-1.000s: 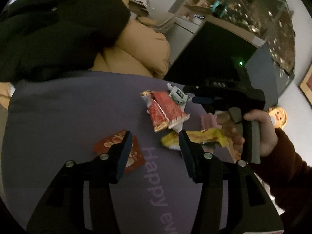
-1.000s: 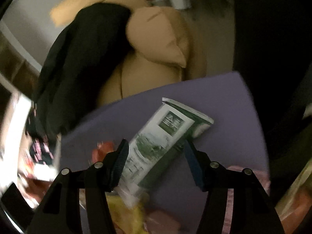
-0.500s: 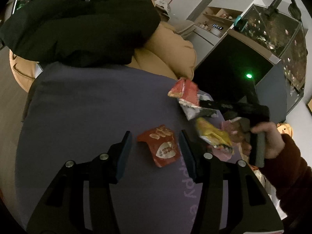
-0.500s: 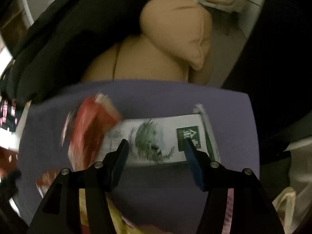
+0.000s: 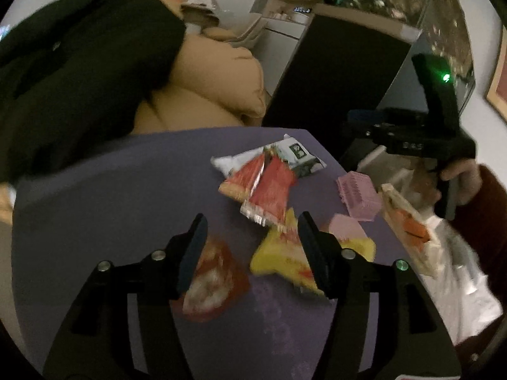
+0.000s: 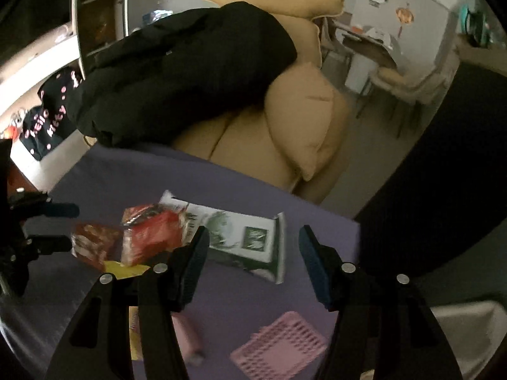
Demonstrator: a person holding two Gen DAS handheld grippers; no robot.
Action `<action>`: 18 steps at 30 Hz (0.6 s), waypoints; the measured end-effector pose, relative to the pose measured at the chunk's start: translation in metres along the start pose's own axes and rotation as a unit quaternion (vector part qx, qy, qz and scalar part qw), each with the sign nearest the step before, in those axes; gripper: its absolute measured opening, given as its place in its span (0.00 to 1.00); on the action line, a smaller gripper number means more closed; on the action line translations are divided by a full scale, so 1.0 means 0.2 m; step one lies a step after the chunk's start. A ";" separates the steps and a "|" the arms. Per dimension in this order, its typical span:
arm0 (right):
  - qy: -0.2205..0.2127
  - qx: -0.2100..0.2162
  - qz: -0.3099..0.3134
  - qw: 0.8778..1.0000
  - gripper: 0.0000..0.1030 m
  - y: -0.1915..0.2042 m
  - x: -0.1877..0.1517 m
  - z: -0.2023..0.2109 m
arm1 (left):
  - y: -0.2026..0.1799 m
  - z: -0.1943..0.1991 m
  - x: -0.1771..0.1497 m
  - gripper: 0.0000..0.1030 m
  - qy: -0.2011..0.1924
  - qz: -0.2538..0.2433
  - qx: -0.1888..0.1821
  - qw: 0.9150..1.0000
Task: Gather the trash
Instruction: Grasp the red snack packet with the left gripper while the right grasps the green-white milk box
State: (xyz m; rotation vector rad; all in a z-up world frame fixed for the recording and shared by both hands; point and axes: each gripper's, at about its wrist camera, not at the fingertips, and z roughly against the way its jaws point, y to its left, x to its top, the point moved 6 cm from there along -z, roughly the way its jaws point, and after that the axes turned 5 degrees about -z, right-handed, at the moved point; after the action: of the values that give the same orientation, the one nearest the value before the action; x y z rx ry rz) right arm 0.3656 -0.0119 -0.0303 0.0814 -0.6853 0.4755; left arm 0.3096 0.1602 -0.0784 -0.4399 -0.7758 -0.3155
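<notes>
Purple bench (image 5: 95,209) carries my scattered wrappers: the yellow wrapper (image 5: 279,262) lies between my left gripper (image 5: 252,247)'s spread fingers, the green-white packet (image 6: 244,237) between my right gripper (image 6: 253,253)'s, equally parted, holding nothing.

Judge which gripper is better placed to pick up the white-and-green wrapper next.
Right. The right gripper is open with the white-and-green wrapper lying just ahead between its fingers. The left gripper is open too, but over the yellow wrapper, farther from it.

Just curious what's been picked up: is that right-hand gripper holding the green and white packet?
No, the right gripper is open and empty, and the green and white packet lies flat on the purple tabletop beyond its fingers.
</notes>
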 end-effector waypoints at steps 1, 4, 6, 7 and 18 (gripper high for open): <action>0.001 0.007 0.007 1.000 0.54 -0.01 0.01 -0.02 | 0.00 -0.05 0.03 0.55 0.000 -0.005 0.010 1.000; 0.009 0.051 0.050 0.997 0.54 0.01 0.02 -0.06 | 0.03 -0.18 0.11 0.55 0.009 0.009 0.012 1.000; 0.006 0.067 0.067 0.995 0.54 0.03 0.07 -0.10 | 0.05 -0.26 0.15 0.55 0.018 0.020 0.013 1.000; 0.007 0.077 0.071 0.995 0.54 0.04 0.09 -0.13 | 0.06 -0.30 0.17 0.55 0.027 0.027 0.013 0.999; 0.112 0.174 -0.062 0.976 0.54 -0.07 0.10 -0.55 | 0.06 -0.29 0.07 0.18 0.065 0.073 -0.003 0.995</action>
State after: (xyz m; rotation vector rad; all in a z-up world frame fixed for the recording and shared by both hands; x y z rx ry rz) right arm 0.4509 0.0079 -0.1022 0.3925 -0.3683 0.4725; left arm 0.3589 0.1404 -0.1086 -0.4739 -0.6128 -0.2075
